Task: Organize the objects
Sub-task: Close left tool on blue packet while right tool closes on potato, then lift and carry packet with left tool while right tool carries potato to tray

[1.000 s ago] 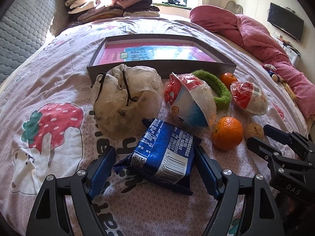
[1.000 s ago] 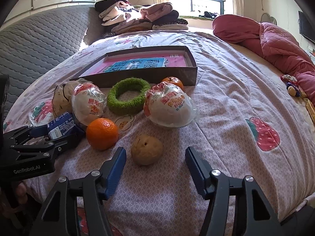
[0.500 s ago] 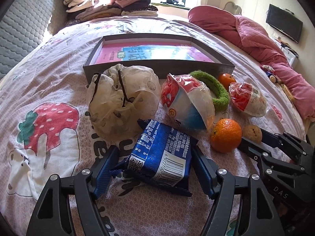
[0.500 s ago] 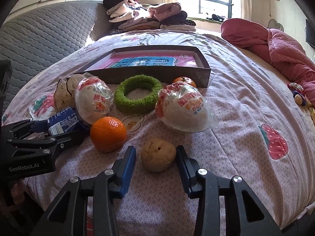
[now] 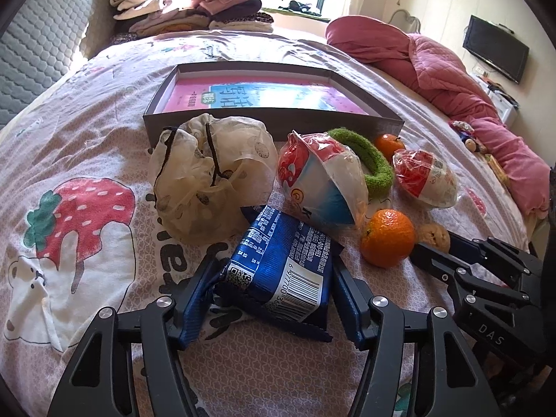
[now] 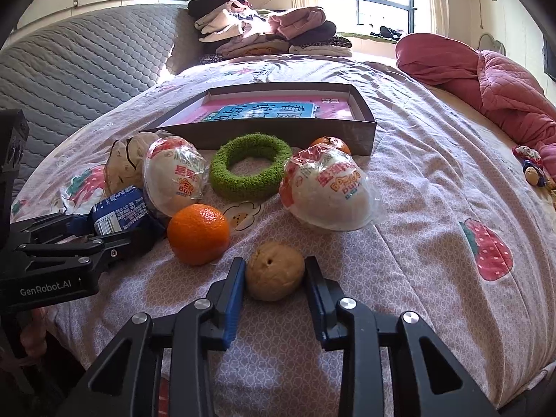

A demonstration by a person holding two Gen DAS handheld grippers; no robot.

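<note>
On the bed [image 5: 87,111], your left gripper [image 5: 274,288] has been closing; its fingers [image 5: 194,299] now pinch the blue packet [image 5: 281,260] at both sides. Your right gripper [image 6: 274,288] has been closing too, its fingers [image 6: 232,299] pressed against the brown ball [image 6: 274,271] (an orange [image 6: 198,236] sits just beside). Beyond them the box [image 5: 271,121] holds a pink-and-blue book [image 5: 260,95]; the green ring [image 6: 250,166] lies in front of it.
</note>
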